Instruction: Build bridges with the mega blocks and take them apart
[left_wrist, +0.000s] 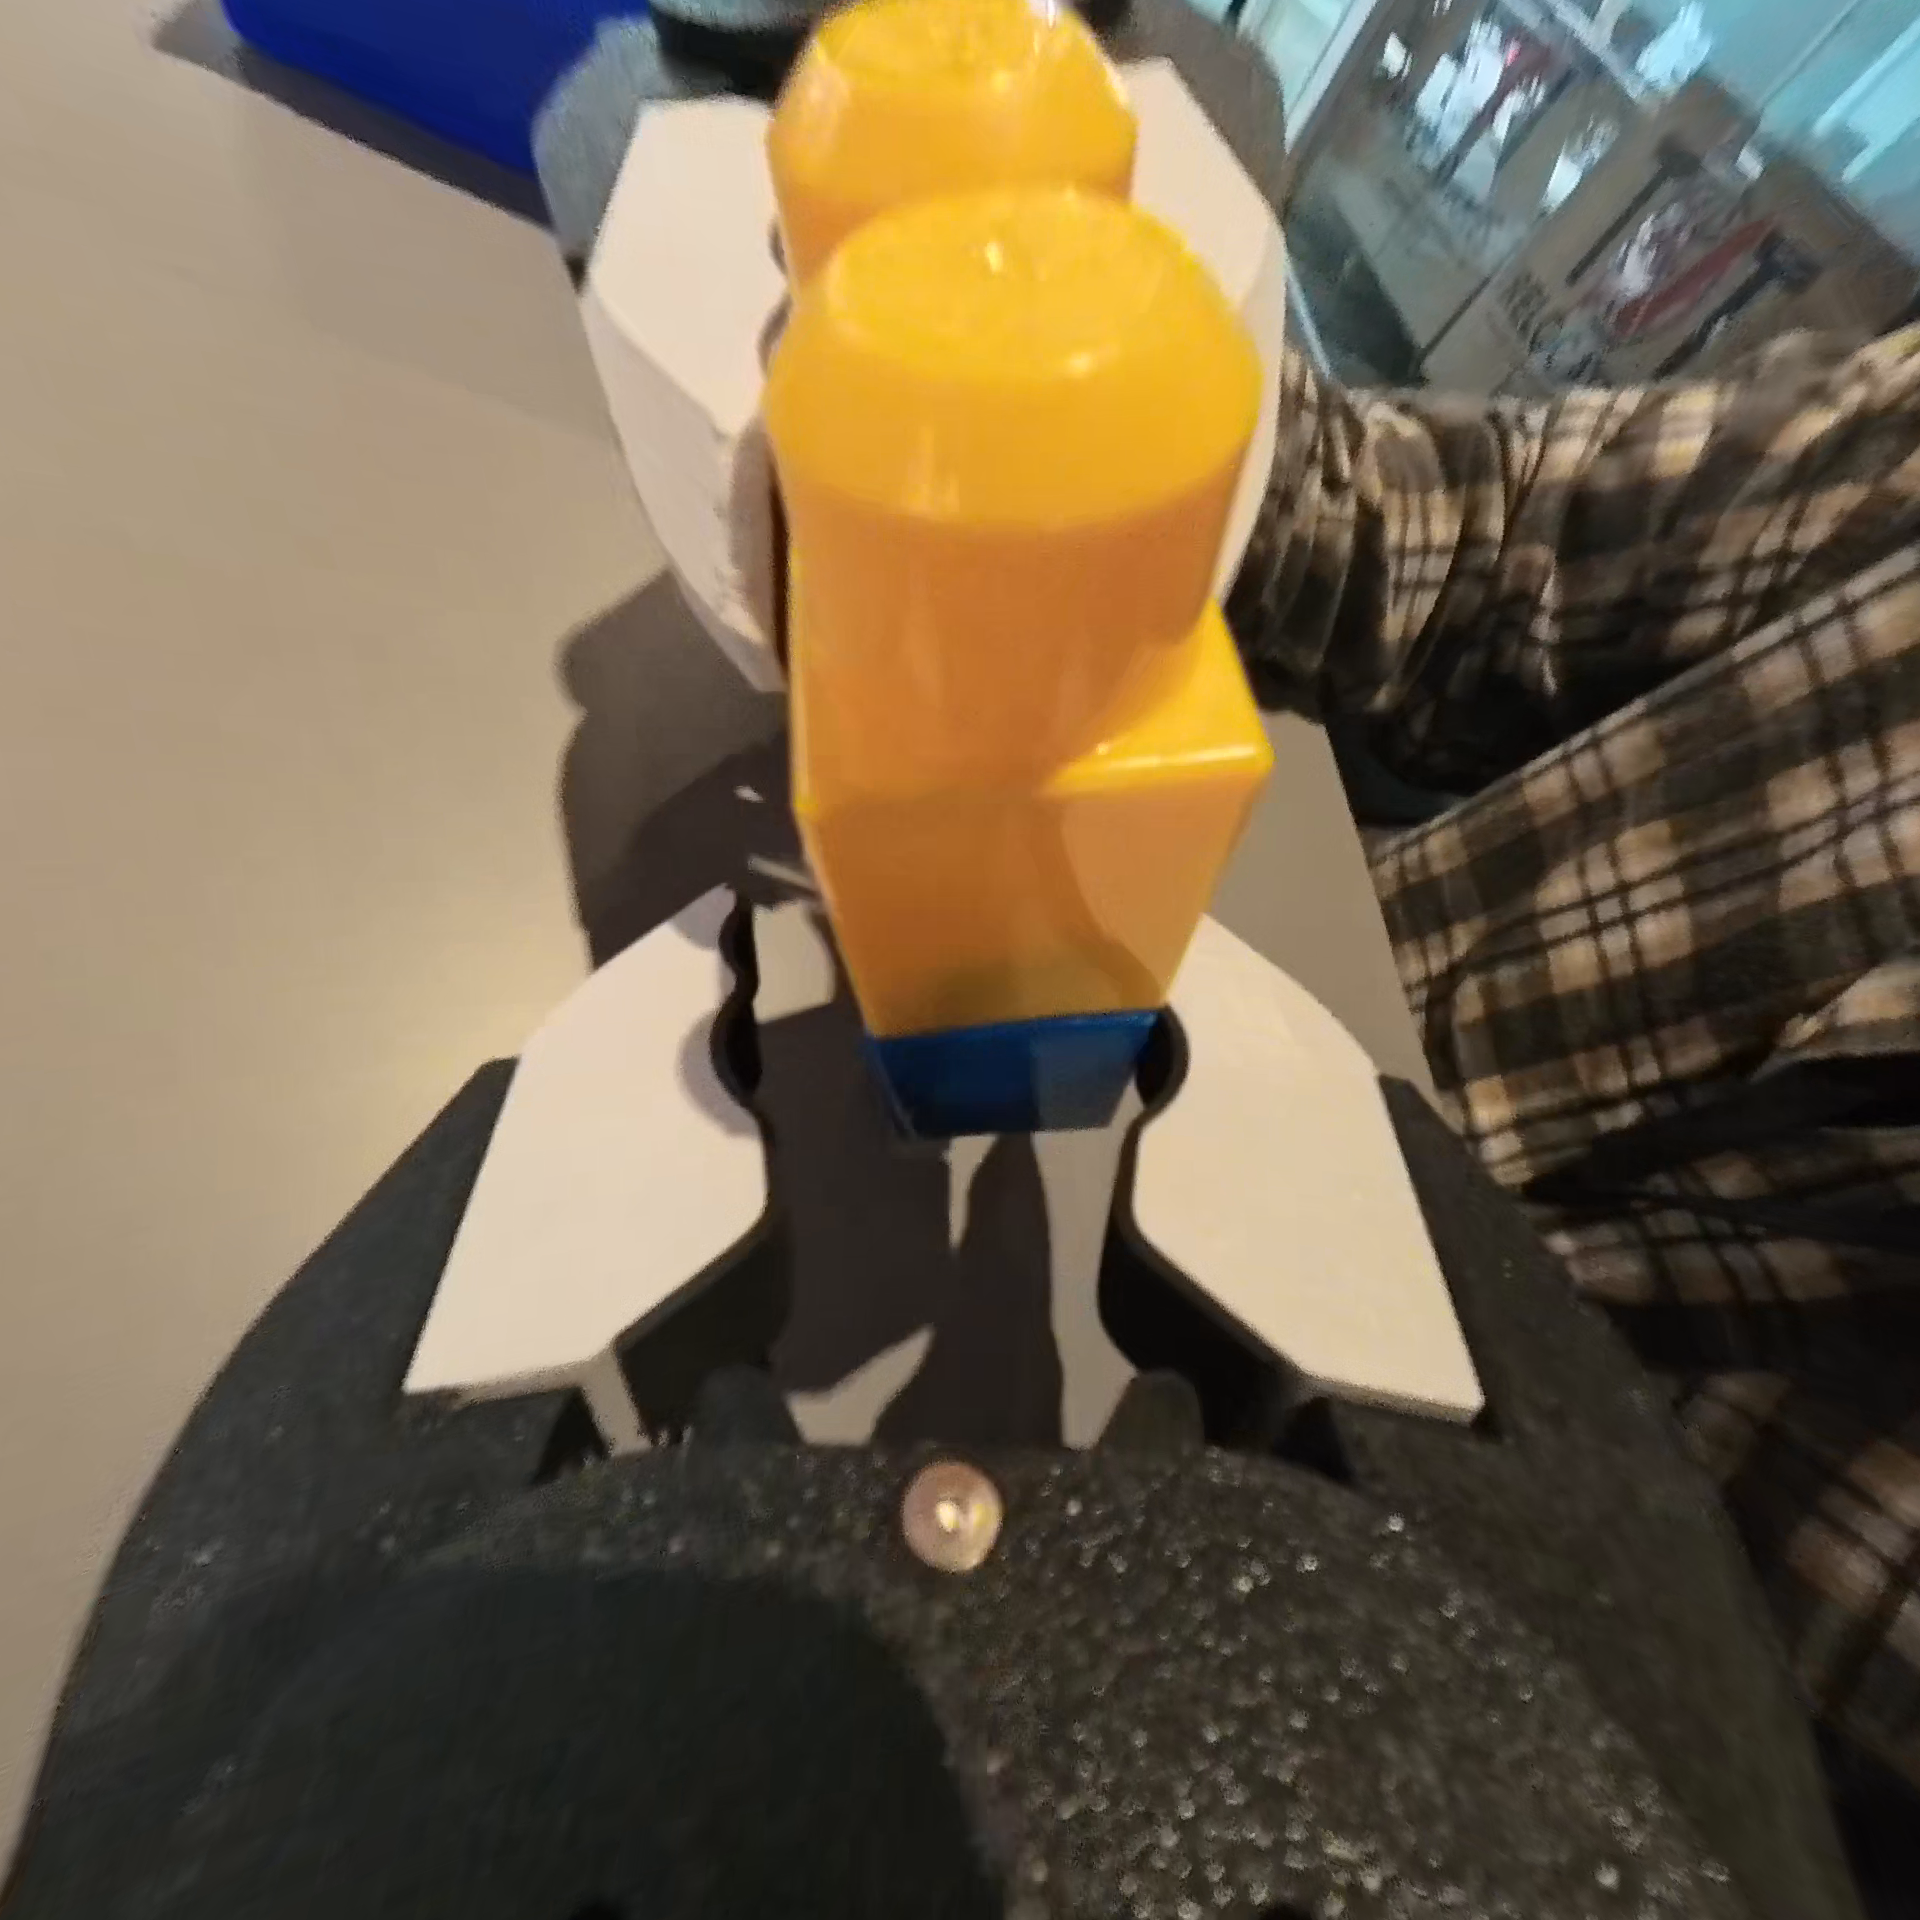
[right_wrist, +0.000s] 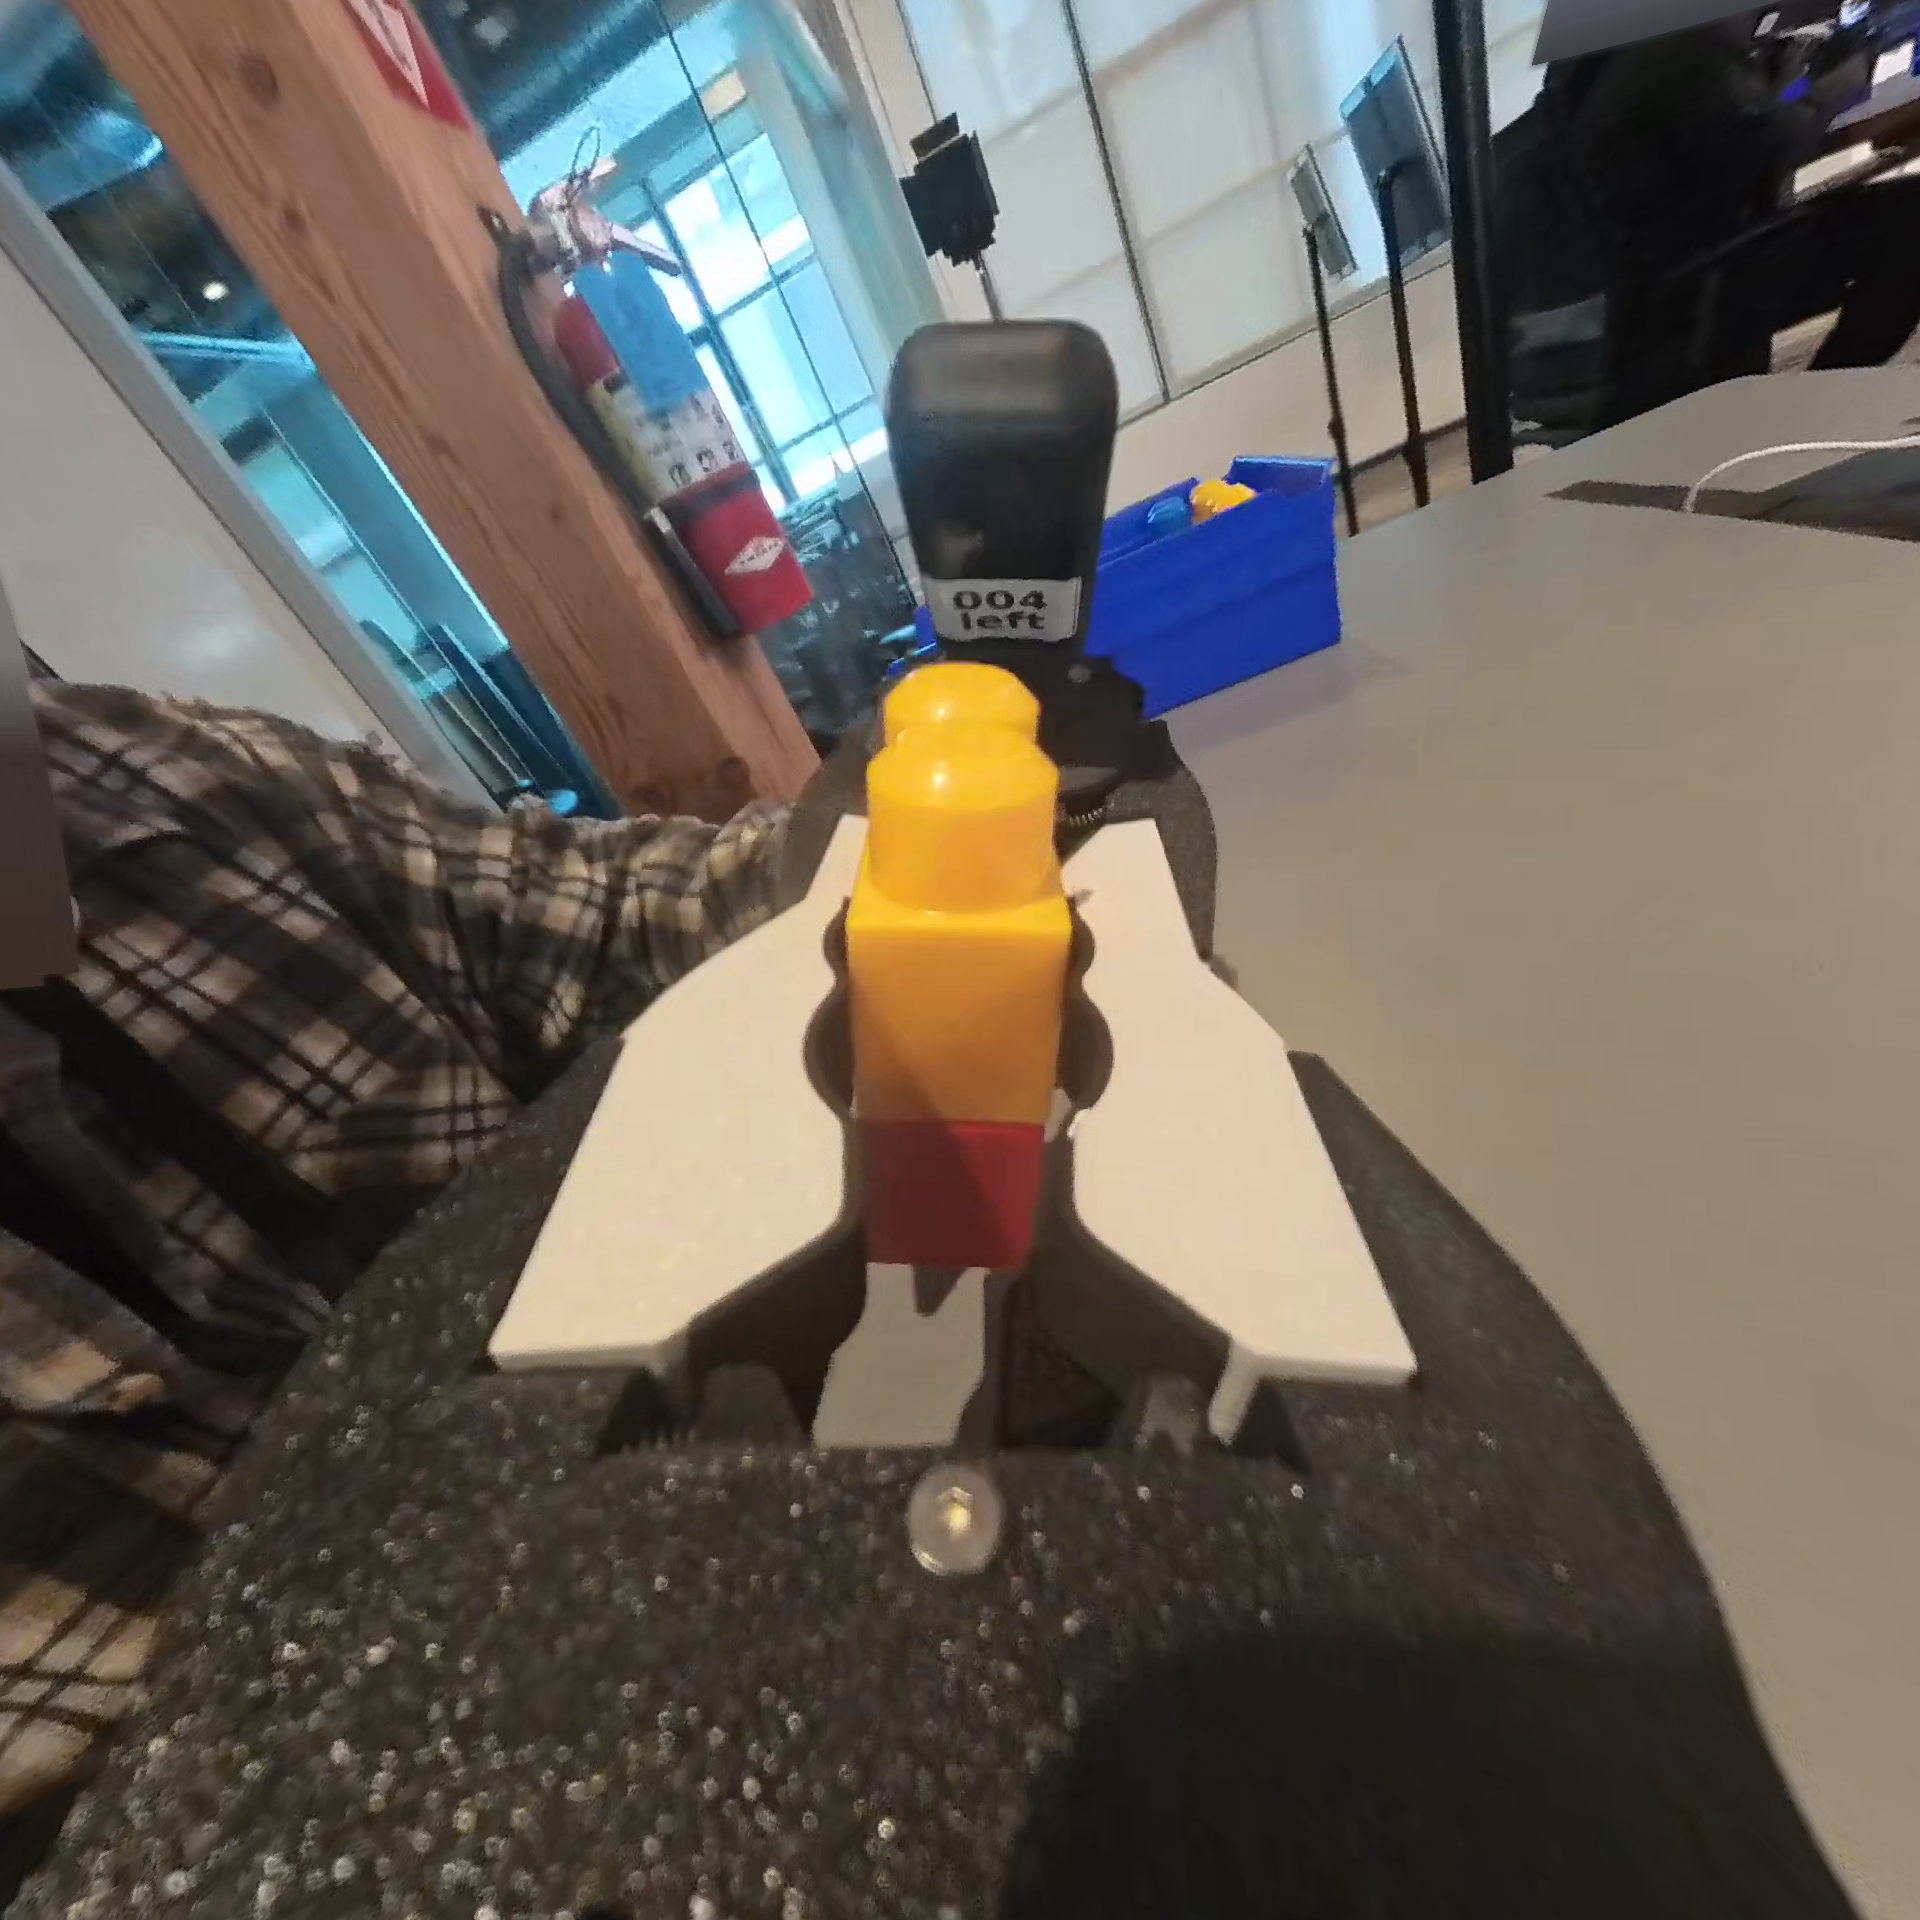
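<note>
Left wrist view, yellow block (left_wrist: 997, 644) between left tongs (left_wrist: 951, 1039), blue block (left_wrist: 1008, 1070) beneath

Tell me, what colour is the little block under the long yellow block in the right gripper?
Red. The small red block shows best in the right wrist view, beneath the long yellow block.

Each camera sits just behind its own claw, looking forward along the fingers, very near the yellow block (left_wrist: 997, 582). The two views face each other over the table (right_wrist: 1558, 831); both share that block and the blue bin (right_wrist: 1226, 582).
</note>
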